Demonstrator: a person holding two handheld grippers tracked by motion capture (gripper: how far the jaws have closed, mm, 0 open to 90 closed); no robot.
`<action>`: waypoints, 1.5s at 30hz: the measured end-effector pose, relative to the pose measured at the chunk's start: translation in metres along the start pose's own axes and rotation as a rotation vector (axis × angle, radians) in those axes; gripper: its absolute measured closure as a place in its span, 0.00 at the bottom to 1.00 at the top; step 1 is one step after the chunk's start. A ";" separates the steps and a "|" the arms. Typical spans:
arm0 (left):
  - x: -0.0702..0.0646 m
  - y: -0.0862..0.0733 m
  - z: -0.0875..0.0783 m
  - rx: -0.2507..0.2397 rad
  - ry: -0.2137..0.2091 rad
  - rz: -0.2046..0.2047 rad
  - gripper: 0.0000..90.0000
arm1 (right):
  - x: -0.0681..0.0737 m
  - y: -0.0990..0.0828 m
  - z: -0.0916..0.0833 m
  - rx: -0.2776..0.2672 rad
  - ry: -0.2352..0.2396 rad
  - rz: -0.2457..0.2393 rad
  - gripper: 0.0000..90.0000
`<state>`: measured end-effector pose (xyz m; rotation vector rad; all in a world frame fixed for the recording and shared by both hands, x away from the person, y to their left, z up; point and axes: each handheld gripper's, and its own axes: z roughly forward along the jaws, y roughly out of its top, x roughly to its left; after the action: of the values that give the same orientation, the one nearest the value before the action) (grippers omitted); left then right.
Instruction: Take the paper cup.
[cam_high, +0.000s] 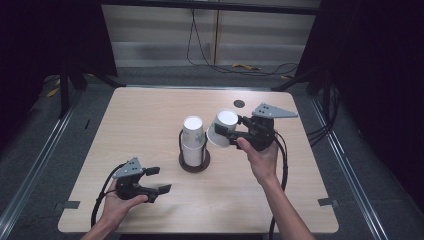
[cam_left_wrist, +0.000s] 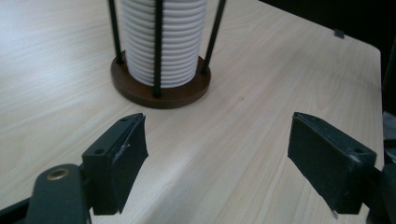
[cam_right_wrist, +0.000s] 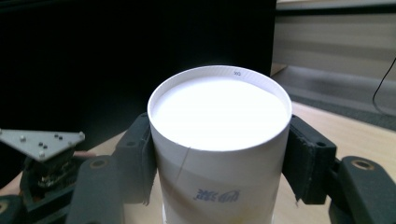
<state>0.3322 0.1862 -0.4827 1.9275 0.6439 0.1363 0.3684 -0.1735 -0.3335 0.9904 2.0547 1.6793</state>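
The right hand-held gripper (cam_high: 231, 134) is clamped on a white paper cup (cam_high: 221, 128), its black pads pressing the cup's wall from both sides. The cup is held upside down and tilted, its flat white bottom facing up and away, in the air just right of the cup holder (cam_high: 194, 161), a round dark wooden base with thin black upright rods. In that holder stands a stack of white cups (cam_high: 192, 140), also bottom up, the top one rising above the rods.

The left hand-held gripper (cam_high: 159, 180) sits low over the surface (cam_high: 150, 115), near the holder's left front; its jaws stand apart with nothing between them.

Risks, as I judge them: the thin wall could buckle under the clamp, leaving the cup oval so it jams on the stack. Coming in tilted, its rim could catch a rod or the top cup and tip the holder, which nothing steadies.

Blue printing (cam_right_wrist: 218, 195) shows on the held cup's side, upside down and too blurred to read; tiny marks on the bottom rim (cam_right_wrist: 237, 73) are also illegible.
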 end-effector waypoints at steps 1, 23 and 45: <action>-0.002 0.002 0.001 0.004 0.014 0.026 0.22 | -0.001 -0.004 -0.001 0.003 0.007 0.009 0.40; -0.016 0.038 0.027 -0.064 -0.089 0.082 0.18 | 0.016 -0.061 0.017 0.092 0.137 0.046 0.40; -0.026 0.042 0.041 -0.090 -0.148 0.085 0.21 | 0.039 -0.073 0.031 0.149 0.194 0.026 0.40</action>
<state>0.3412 0.1269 -0.4593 1.8583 0.4509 0.0739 0.3376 -0.1299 -0.4034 0.9352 2.3303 1.7159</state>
